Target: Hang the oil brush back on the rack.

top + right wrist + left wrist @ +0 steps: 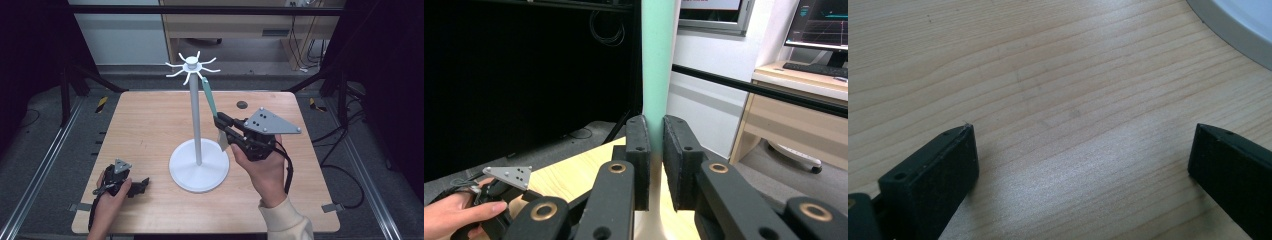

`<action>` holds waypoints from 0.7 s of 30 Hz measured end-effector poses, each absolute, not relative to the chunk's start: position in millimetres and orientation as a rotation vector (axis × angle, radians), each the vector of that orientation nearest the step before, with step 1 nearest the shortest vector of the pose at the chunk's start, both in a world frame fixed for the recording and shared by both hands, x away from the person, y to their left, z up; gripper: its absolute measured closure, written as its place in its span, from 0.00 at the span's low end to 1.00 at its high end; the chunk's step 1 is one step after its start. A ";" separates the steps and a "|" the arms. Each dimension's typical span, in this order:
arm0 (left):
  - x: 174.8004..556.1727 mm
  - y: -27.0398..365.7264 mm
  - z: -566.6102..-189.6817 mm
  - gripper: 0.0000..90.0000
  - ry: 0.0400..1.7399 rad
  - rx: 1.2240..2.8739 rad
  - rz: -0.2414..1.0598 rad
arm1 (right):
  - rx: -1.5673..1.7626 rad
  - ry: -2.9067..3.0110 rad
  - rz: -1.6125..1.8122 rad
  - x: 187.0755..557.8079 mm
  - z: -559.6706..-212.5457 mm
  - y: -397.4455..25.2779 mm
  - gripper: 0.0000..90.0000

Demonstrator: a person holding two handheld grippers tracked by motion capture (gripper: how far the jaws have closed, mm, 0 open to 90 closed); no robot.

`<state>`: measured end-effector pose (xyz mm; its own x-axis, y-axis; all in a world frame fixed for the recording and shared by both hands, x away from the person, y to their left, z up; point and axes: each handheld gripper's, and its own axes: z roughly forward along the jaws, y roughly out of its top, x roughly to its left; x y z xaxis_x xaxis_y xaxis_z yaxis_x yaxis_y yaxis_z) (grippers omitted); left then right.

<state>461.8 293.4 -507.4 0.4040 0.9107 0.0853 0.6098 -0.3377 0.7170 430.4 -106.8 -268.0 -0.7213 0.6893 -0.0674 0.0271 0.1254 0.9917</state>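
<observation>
Right gripper (223, 125) clamped the green utensil (209, 100) hanging from the stand (196, 120); left gripper (1083, 165) (jaws apart) rested idle.

Right tongs (656, 165) clamped on upright teal strip (657, 65), left hand (454, 212) beyond

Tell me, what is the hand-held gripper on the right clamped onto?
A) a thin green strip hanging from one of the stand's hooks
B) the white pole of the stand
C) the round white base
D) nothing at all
A: the right hand-held gripper has its jaws closed on the thin green strip, which hangs from a hook atop the white stand.
</observation>
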 end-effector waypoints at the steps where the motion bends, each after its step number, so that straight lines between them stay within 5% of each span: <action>1: 461.8 293.4 -507.4 0.00 1.290 2.064 0.651 | 0.690 1.884 1.642 431.1 -268.4 -105.6 0.91; 21: 461.8 293.4 -507.4 0.00 1.290 2.065 0.650 | 0.696 1.875 1.655 433.7 -270.8 -104.5 0.90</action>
<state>461.8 293.4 -507.4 0.4042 0.9107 0.0851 0.6100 -0.3377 0.7168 433.7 -104.5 -270.8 -0.7215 0.6900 -0.0581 0.0282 0.1131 0.9932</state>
